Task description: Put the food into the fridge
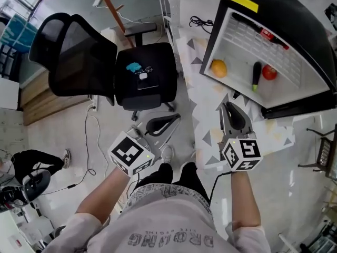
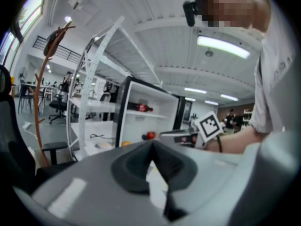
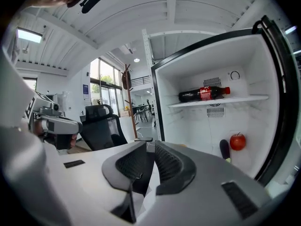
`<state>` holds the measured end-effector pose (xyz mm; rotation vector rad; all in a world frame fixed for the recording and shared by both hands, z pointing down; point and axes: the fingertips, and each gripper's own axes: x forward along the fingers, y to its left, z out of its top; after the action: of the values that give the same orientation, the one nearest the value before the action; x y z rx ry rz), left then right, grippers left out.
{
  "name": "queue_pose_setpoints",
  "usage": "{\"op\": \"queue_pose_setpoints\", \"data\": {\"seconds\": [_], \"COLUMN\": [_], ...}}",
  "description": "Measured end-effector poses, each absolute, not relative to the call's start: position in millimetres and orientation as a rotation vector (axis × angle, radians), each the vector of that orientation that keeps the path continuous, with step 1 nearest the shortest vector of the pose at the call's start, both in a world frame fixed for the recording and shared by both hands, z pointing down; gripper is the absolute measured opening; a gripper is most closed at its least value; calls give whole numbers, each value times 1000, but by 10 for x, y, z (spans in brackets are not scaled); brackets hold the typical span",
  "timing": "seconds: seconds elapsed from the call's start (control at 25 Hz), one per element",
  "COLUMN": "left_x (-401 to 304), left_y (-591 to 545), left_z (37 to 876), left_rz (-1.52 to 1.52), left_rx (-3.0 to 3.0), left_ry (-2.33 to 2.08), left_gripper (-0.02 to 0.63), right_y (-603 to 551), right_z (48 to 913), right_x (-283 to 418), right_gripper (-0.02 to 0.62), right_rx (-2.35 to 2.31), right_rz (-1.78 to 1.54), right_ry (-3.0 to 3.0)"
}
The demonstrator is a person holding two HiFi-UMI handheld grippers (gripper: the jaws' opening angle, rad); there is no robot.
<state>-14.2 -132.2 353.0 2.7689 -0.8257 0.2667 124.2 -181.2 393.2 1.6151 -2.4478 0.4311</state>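
**Writing and labels.**
- Cola bottle (image 3: 203,93): red label, print too small to read. It lies on its side on the fridge's upper shelf, running along the back edge.
- Yellow strip (image 1: 241,1) on the fridge's black top: no lettering can be made out.
- Grey shirt (image 1: 168,231): block capitals across it, upside down in the head view and not safely readable.
- Each gripper's cube carries black-and-white square markers.

**Food (in the fridge).**
- Fridge (image 3: 277,102): stands open, with all the food on its lower floor.
- Orange (image 1: 218,68): near the floor's left edge.
- Dark long vegetable (image 1: 256,75): further right.
- Red fruit (image 1: 269,72): just beside the vegetable, apart from it.

**Hidden or unclear.**
- In the right gripper view the orange is covered by the gripper's body.
- The fridge's far side is cut off by the head view's right edge.
- A blue item (image 1: 134,66) on the office chair (image 1: 79,57) seat cannot be identified.

**Grippers.**
- Right gripper (image 3: 149,147): held level over the patterned counter (image 1: 210,136), near its front edge, and pointing at the fridge. Its jaws are drawn narrow, with a slim slit and nothing between them.
- Left gripper (image 2: 151,145): held off the counter's left edge, above the floor, and angled toward the fridge. Its tips meet and hold nothing.
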Motion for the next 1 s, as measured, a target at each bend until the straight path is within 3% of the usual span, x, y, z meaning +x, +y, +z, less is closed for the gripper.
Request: {"op": "queue_pose_setpoints", "data": {"seconds": [0.36, 1.0], "left_x": [-139, -113], "left_y": [-1231, -1201], "left_z": [3384, 3180], "left_rz": [259, 222], "left_rx": [2826, 2887], "left_ry": [-753, -674], "left_gripper": [6, 6], "right_y": [-1476, -1269], "right_z": [3685, 3352], "right_x": [1226, 952], "right_gripper": [14, 5], "right_rx": [1672, 1657], "right_rz": [437, 410], "right_ry": [-2467, -2536]}}
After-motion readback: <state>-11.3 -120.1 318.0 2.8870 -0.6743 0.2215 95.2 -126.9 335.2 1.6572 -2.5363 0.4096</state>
